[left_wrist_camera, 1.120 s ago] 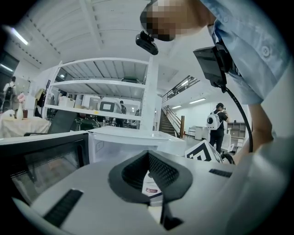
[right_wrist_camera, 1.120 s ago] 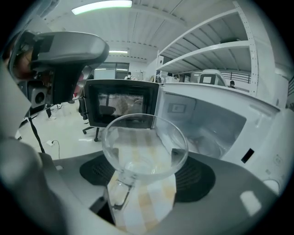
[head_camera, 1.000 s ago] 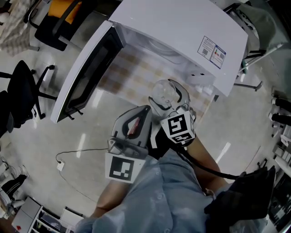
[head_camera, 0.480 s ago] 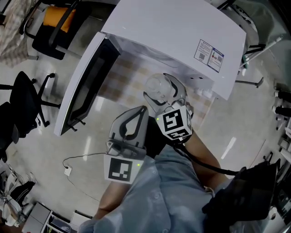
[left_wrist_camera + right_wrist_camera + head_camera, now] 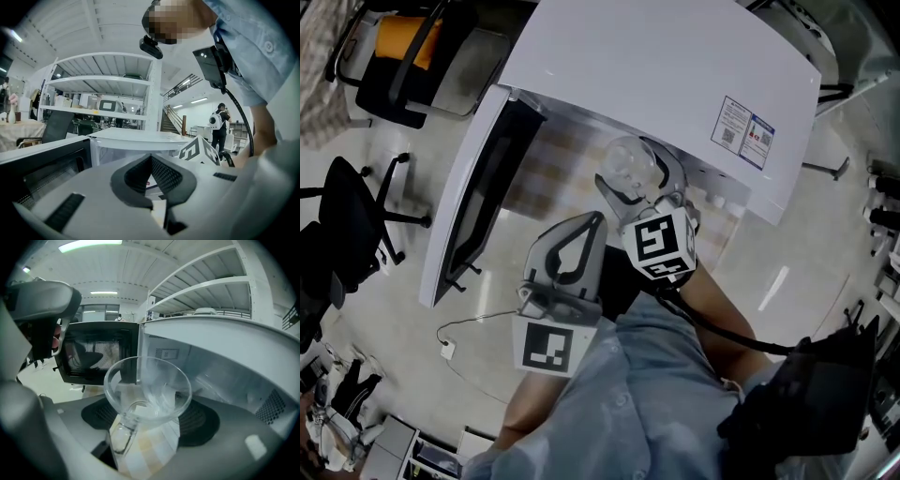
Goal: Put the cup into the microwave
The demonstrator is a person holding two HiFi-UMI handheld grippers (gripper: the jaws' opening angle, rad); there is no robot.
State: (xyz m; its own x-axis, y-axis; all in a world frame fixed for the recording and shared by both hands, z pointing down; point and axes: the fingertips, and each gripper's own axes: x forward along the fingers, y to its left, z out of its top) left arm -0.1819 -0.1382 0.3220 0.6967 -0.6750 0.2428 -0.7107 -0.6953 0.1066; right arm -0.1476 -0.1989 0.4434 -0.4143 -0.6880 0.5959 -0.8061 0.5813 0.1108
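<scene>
Microwave door (image 5: 478, 197) stands swung wide open, off to the left of your left hand-held gripper (image 5: 595, 223). That hand-held gripper has its jaw tips pressed together with nothing between them, and it points toward the open front of the microwave (image 5: 656, 66). Just to its right, almost side by side, your right hand-held gripper (image 5: 637, 183) is clamped on the clear glass cup (image 5: 628, 161), one dark pad on each side of the cup's lower body. The cup sits upright, rim up, its handle turned back toward the hand-held gripper's own body. Ahead of those jaws and slightly right is the white cavity; the cup is right at its mouth, above the checked cloth (image 5: 553, 159) on the tabletop. Further right is the microwave's white casing.
</scene>
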